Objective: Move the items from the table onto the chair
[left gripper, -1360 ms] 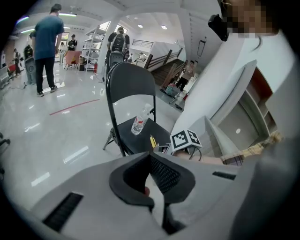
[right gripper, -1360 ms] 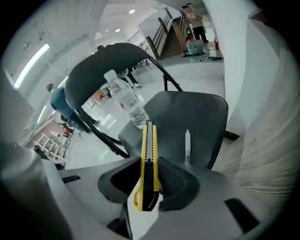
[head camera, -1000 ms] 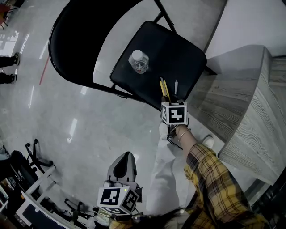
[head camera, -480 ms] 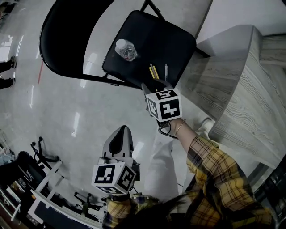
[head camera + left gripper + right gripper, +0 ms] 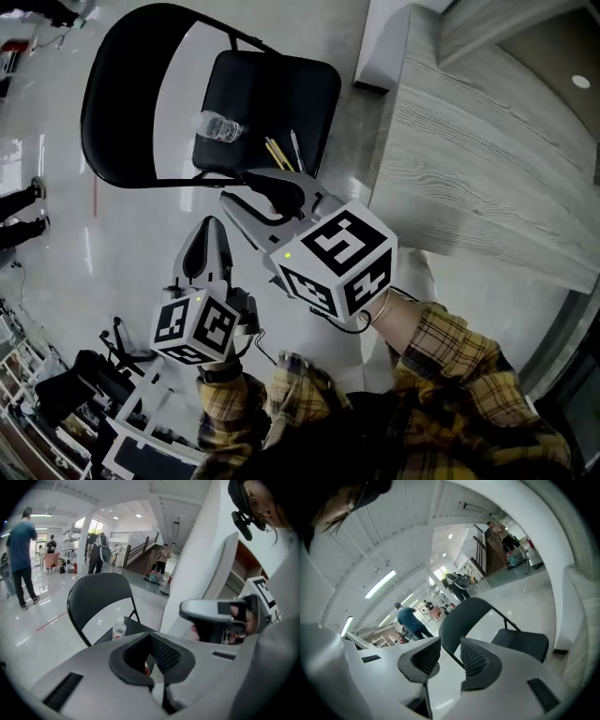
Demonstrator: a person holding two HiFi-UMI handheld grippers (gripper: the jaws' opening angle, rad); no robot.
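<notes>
At the upper left of the head view, the bottle (image 5: 217, 126), pencils (image 5: 277, 153) and pen (image 5: 295, 148) lay on the chair (image 5: 281, 89) seat, beside the wooden surface (image 5: 469, 169). The left tongs (image 5: 210, 231) were closed and empty — the right tongs (image 5: 259, 200) gaped, holding nothing

Head cam sits up on me and looks almost straight down. My plaid sleeves (image 5: 450, 375) fill the bottom, and my left gripper (image 5: 208, 246) and right gripper (image 5: 242, 187) sit close under the lens. The folding chair (image 5: 267, 89) is further out, with the grey wood table (image 5: 469, 169) off to the right.

Left gripper cam rides behind its own jaws and looks out across the hall. It sees the chair from low down, with the water bottle (image 5: 119, 630) on the seat, and the right gripper crowds its right side.

Right gripper cam is tipped sideways, so it gets the same chair plus loads of ceiling (image 5: 393, 550). All three share the chair, but only the head and left cams catch the bottle.
</notes>
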